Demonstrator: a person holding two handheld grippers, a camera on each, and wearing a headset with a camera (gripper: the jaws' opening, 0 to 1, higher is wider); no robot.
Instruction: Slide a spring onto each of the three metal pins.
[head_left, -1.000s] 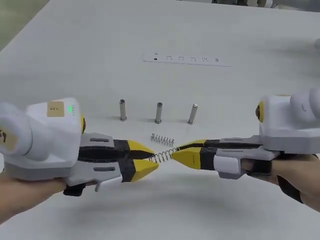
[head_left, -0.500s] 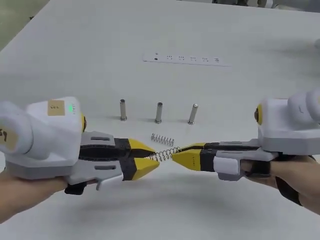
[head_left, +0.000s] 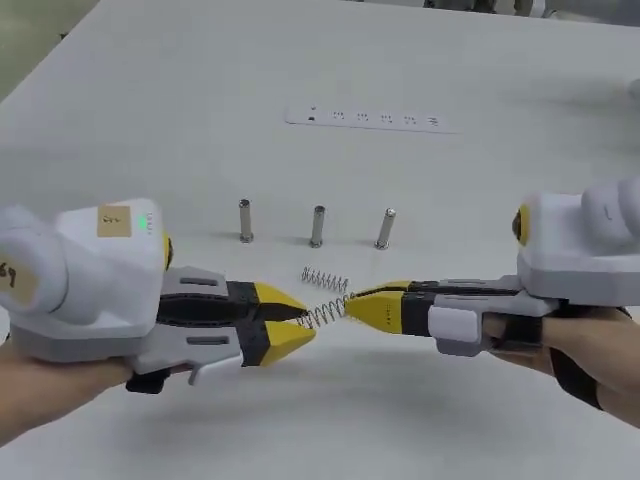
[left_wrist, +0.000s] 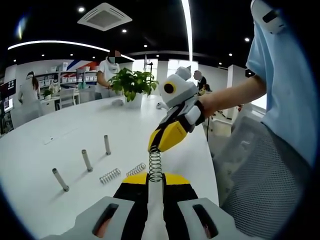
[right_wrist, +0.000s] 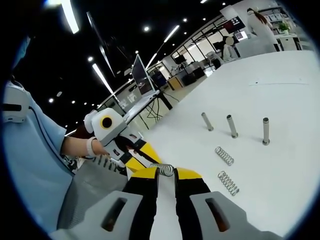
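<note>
My left gripper (head_left: 303, 325) and right gripper (head_left: 352, 303) each pinch one end of spring (head_left: 325, 312) — midair. Risk: uneven release could fling it — clear of pins (head_left: 318, 227).

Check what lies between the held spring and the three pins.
A loose spring lies flat on the table between the held spring and the middle pin. Carried above it, the path looks open.

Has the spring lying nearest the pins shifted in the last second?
No. The spring nearest the pins lies where it did, just in front of the middle pin.
</note>
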